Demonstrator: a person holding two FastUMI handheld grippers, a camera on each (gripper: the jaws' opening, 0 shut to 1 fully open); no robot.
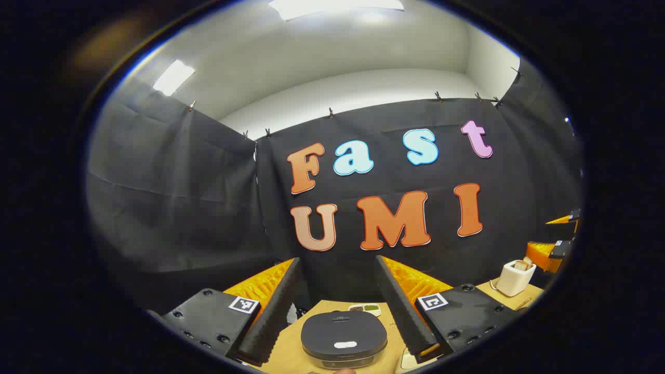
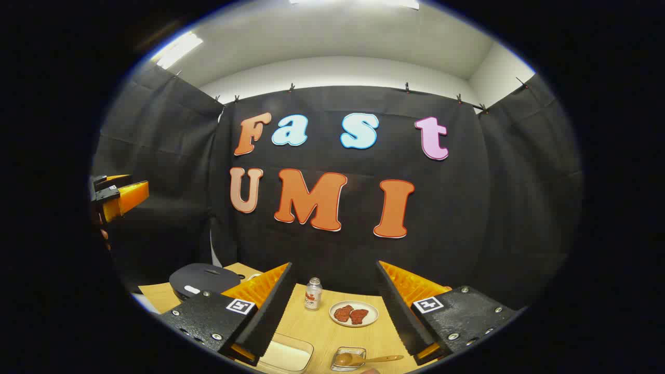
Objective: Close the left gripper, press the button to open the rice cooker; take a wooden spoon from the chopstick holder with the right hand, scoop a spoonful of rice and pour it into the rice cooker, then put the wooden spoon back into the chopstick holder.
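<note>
In the left gripper view, the dark rice cooker [image 1: 344, 337] sits on the table with its lid down and a white button [image 1: 345, 344] at the front. My left gripper [image 1: 337, 259] hangs open above and just behind it, touching nothing. A white chopstick holder [image 1: 517, 277] with wooden pieces in it stands at the right. In the right gripper view, my right gripper [image 2: 334, 265] is open and holds nothing. Below it are a clear tray of white rice [image 2: 284, 356] and a wooden spoon [image 2: 371, 358] resting on a small glass dish [image 2: 347, 359]. The rice cooker [image 2: 205, 279] lies to the left.
A small bottle [image 2: 313, 294] and a plate of reddish food [image 2: 354, 314] stand mid-table. A small two-part dish [image 1: 365, 308] sits behind the cooker. The other gripper [image 2: 117, 197] shows at the far left, and at the right edge [image 1: 556, 241]. Black cloth walls close the back.
</note>
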